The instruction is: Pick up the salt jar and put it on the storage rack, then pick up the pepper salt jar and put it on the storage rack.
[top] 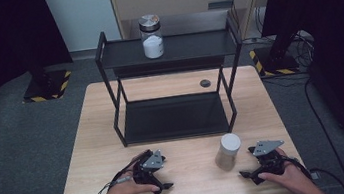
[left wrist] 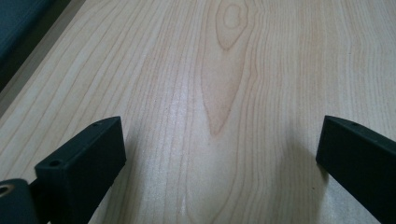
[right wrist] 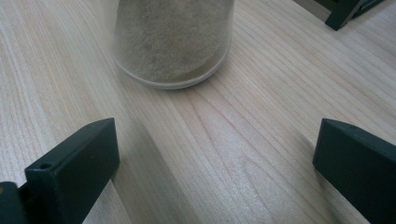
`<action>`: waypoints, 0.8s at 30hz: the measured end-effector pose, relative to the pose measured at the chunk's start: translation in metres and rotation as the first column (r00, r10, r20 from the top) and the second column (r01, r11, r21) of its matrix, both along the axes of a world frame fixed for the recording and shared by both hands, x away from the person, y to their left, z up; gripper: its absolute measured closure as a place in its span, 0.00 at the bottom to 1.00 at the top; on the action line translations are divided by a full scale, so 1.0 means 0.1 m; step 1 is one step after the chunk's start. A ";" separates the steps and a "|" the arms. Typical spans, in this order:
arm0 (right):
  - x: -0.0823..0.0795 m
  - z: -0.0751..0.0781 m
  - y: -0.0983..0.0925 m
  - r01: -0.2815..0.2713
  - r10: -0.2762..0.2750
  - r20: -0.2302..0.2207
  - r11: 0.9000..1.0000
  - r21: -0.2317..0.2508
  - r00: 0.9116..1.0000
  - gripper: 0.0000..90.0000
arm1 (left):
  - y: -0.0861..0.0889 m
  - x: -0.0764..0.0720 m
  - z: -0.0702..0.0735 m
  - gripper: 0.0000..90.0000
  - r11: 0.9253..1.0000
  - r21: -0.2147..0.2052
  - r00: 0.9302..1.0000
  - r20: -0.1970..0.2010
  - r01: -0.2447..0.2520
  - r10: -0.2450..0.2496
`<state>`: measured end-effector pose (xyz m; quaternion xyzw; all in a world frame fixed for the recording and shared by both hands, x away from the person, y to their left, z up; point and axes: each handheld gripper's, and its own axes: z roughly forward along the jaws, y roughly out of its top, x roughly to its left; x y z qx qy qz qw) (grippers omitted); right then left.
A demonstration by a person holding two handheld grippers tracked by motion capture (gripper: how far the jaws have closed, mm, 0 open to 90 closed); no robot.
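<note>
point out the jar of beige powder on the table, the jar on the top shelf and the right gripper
jar of beige powder (top: 228, 151), high view, on its side wall
jar on the top shelf (top: 152, 46), high view, on the white contents
right gripper (top: 249, 175), high view, between its open jaw tips

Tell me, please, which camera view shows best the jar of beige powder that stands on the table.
The high view: it shows the whole beige jar with its pale lid, upright on the table beside the right gripper. The right gripper view shows the jar's lower part, close and blurred. The left gripper view looks at bare wood.
</note>
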<state>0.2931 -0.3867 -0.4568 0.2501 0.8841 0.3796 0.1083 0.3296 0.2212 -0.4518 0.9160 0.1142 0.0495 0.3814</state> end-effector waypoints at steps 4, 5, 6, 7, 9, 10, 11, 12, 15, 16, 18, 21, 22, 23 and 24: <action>0.00 0.00 0.00 0.001 -0.001 0.000 1.000 -0.001 1.000 0.02 | -0.01 -0.02 0.00 0.00 1.000 0.001 1.000 0.000 -0.011 0.011; 0.00 0.00 0.00 0.003 -0.003 0.000 1.000 -0.001 1.000 0.02 | -0.01 -0.02 0.00 0.00 1.000 0.001 1.000 -0.001 -0.013 0.013; -0.01 0.00 0.00 0.004 -0.004 0.000 1.000 -0.001 1.000 0.02 | -0.01 -0.03 0.00 0.00 1.000 0.001 1.000 -0.001 -0.014 0.014; -0.01 0.00 0.00 0.004 -0.004 0.000 1.000 -0.001 1.000 0.02 | -0.01 -0.02 0.00 0.00 1.000 0.001 1.000 -0.001 -0.014 0.014; -0.01 0.00 0.00 0.004 -0.004 0.000 1.000 -0.002 1.000 0.02 | -0.01 -0.02 0.00 0.00 1.000 0.001 1.000 -0.001 -0.014 0.014; -0.01 0.00 0.00 0.005 -0.005 0.000 1.000 -0.002 1.000 0.02 | -0.01 -0.03 0.00 0.00 1.000 0.000 1.000 -0.002 -0.016 0.016; -0.01 0.00 0.01 0.005 -0.005 0.000 1.000 -0.002 1.000 0.02 | -0.01 -0.03 0.00 0.00 1.000 0.000 1.000 -0.002 -0.017 0.017; -0.01 0.00 0.01 0.006 -0.006 0.000 1.000 -0.002 1.000 0.02 | -0.02 -0.03 0.00 0.00 1.000 0.001 1.000 -0.002 -0.019 0.019; -0.01 0.00 0.01 0.006 -0.006 -0.001 1.000 -0.002 1.000 0.02 | -0.02 -0.04 0.00 0.00 1.000 0.000 1.000 -0.002 -0.021 0.021; -0.01 0.00 0.01 0.007 -0.007 -0.001 1.000 -0.001 1.000 0.02 | -0.02 -0.04 0.00 0.00 1.000 0.000 1.000 -0.002 -0.022 0.022; -0.01 0.00 0.00 0.006 -0.006 -0.001 1.000 -0.001 1.000 0.02 | -0.02 -0.04 0.00 0.00 1.000 0.000 1.000 -0.002 -0.023 0.023; 0.01 0.01 0.00 0.005 -0.005 -0.009 1.000 0.002 1.000 0.02 | -0.02 -0.04 0.00 0.00 1.000 -0.001 1.000 -0.003 -0.023 0.023; 0.02 0.02 -0.01 0.006 -0.006 -0.017 1.000 0.006 1.000 0.02 | -0.02 -0.04 0.00 0.00 1.000 -0.001 1.000 -0.003 -0.023 0.023; 0.03 0.03 -0.01 0.006 -0.006 -0.022 1.000 0.006 1.000 0.04 | -0.02 -0.04 0.00 0.00 1.000 -0.001 1.000 -0.003 -0.023 0.023; 0.05 0.04 -0.02 0.005 -0.005 -0.028 1.000 0.007 1.000 0.05 | -0.02 -0.04 0.00 0.00 1.000 -0.001 1.000 -0.003 -0.023 0.023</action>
